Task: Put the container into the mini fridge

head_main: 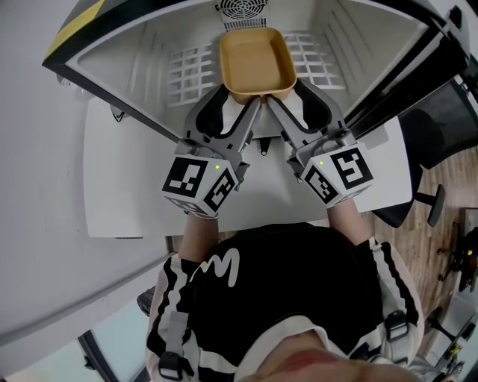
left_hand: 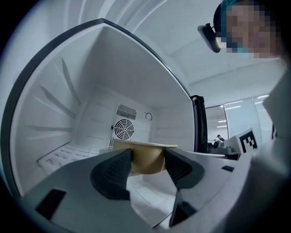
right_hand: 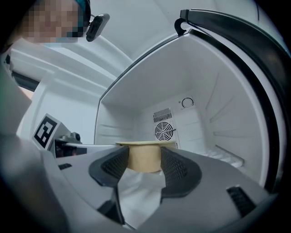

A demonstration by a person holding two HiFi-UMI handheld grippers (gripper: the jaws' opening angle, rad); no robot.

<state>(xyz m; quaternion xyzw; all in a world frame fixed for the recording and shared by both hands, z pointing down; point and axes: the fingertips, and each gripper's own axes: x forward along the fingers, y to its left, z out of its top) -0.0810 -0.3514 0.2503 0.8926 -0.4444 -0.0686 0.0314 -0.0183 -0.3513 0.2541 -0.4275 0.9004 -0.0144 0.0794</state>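
Here both grippers pinch the same tan container (head_main: 256, 63) by its near wall, one at each corner. In the left gripper view, the left gripper (left_hand: 148, 166) has its two dark ribbed pads (left_hand: 114, 172) closed against the container (left_hand: 144, 154), whose rim sits just above the fingertips and whose rounded body fills the gap between them. The right gripper (right_hand: 144, 164) does likewise in its own view: its pads (right_hand: 176, 169) squeeze the container (right_hand: 144, 155) from either side, with the flat rim lying across the top of them.

From the head view, the left gripper (head_main: 240, 99) and right gripper (head_main: 290, 98) converge like a V on the container's nearest edge, and the open tray extends away beyond the fingertips into the mini fridge (head_main: 142, 60). It is empty inside. A white wire shelf (head_main: 188, 73) lies beyond and to either side of the fingers, and the round fan vent (head_main: 243, 9) sits farther beyond the container's far edge. In both gripper views that vent (left_hand: 123, 129) (right_hand: 164, 131) shows straight ahead, above the rim.

The left gripper view shows the fridge's white floor beneath the container's base; I cannot tell if the two touch. Behind the fingers, each marker cube (head_main: 202, 183) (head_main: 340, 172) hangs over a white table (head_main: 123, 194).
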